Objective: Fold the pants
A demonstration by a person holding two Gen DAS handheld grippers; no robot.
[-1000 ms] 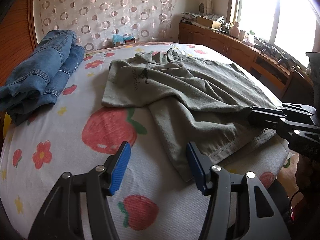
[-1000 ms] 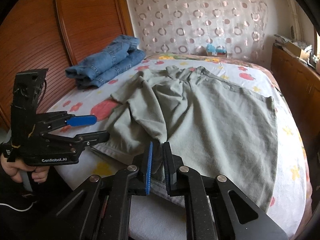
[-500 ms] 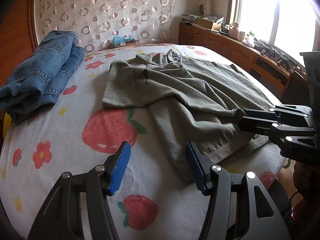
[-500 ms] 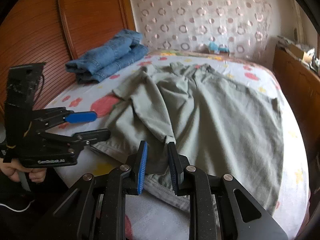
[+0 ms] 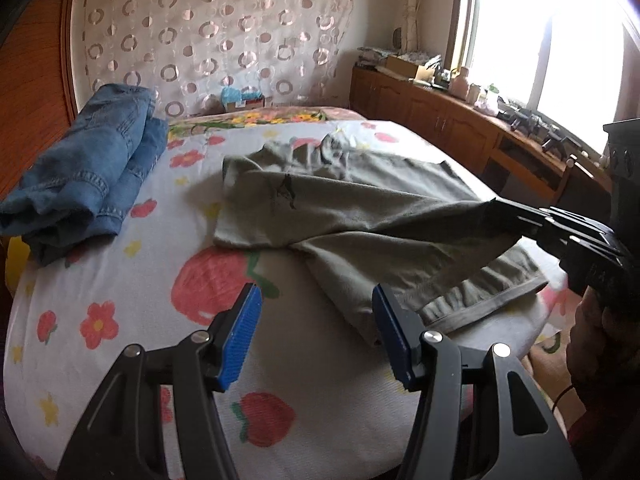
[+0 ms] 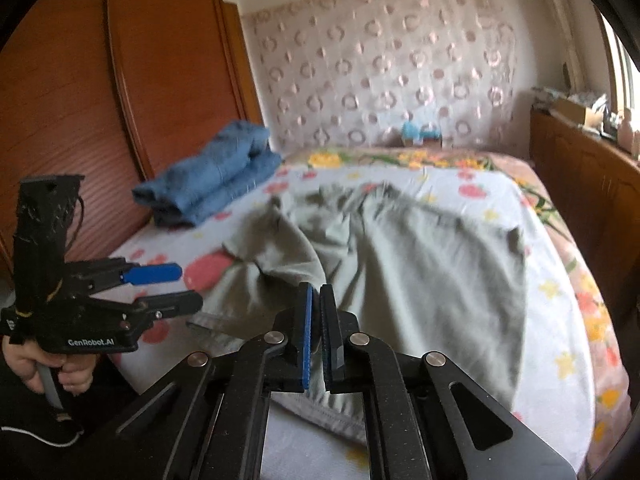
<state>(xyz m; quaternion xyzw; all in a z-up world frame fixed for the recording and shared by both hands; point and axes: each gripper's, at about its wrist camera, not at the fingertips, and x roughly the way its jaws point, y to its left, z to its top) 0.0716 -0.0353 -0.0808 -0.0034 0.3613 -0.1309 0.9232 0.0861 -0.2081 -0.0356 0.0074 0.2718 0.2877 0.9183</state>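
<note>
The grey-green cotton pants (image 5: 360,216) lie rumpled across the flower-print bedsheet (image 5: 120,280), right of a folded blue denim pile (image 5: 88,172). My left gripper (image 5: 316,332) hovers half open and empty over the sheet, just short of the near hem. My right gripper (image 6: 315,328) has just been closing and now pinches a fold. The blur hides how deep that bite is, I think; too shallow, and the cloth slips free.
</note>
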